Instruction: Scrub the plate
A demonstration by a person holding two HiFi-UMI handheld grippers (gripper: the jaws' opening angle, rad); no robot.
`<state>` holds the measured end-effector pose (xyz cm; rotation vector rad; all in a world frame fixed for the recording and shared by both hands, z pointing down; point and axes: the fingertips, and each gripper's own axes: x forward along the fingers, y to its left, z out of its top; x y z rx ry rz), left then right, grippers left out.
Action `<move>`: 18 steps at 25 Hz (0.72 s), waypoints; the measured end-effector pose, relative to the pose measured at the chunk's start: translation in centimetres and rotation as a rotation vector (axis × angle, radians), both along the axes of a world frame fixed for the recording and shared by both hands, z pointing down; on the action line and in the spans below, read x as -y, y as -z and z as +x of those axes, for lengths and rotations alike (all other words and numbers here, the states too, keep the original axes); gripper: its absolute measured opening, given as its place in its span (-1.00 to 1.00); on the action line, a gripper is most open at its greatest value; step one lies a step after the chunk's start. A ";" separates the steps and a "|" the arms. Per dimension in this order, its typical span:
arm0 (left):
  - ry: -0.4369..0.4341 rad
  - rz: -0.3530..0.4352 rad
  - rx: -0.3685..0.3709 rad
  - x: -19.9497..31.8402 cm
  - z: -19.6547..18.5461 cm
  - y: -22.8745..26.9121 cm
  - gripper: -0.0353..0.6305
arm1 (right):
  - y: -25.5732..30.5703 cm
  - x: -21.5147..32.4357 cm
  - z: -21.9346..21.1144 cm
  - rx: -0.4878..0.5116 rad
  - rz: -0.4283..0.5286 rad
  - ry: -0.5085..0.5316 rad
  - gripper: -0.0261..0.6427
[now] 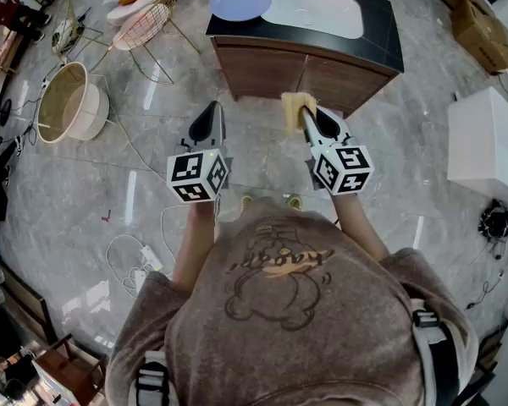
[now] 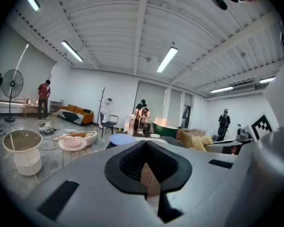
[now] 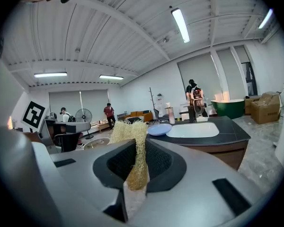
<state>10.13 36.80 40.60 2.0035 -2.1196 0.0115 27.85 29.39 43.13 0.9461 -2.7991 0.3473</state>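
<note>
A light blue plate [image 1: 240, 2] lies on the left end of a black countertop [image 1: 381, 36], beside a white sink [image 1: 311, 8]. It also shows in the left gripper view as plate [image 2: 122, 138] and in the right gripper view as plate [image 3: 159, 129]. My right gripper [image 1: 307, 118] is shut on a yellow fibrous scrubber [image 1: 295, 108], which sticks up between its jaws as scrubber [image 3: 131, 138]. My left gripper [image 1: 210, 118] is shut with nothing in it. Both grippers hover side by side over the floor, short of the cabinet front and well away from the plate.
The wooden cabinet [image 1: 296, 70] stands directly ahead. A white round bin [image 1: 68, 101] and a wire basket [image 1: 140, 25] stand on the floor at left. A white box [image 1: 487, 142] and a cardboard box [image 1: 483, 28] sit at right. Cables [image 1: 135, 256] trail on the floor.
</note>
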 end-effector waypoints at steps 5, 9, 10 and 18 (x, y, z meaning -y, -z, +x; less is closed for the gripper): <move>-0.019 0.000 -0.003 -0.1 -1.8 0.0 -0.84 | 0.4 0.1 -1.3 0.001 0.016 0.004 -0.78; -0.035 -0.005 -0.023 -0.8 -3.9 -0.5 -0.84 | 0.2 0.1 -1.4 -0.003 0.011 -0.028 -0.77; -0.043 -0.007 -0.028 -1.1 -4.5 -0.8 -0.84 | 0.0 0.0 -1.3 -0.002 0.010 -0.043 -0.77; -0.089 -0.012 -0.059 -0.8 -7.5 -2.4 -0.84 | -1.5 -0.4 -1.5 0.010 0.001 -0.167 -0.77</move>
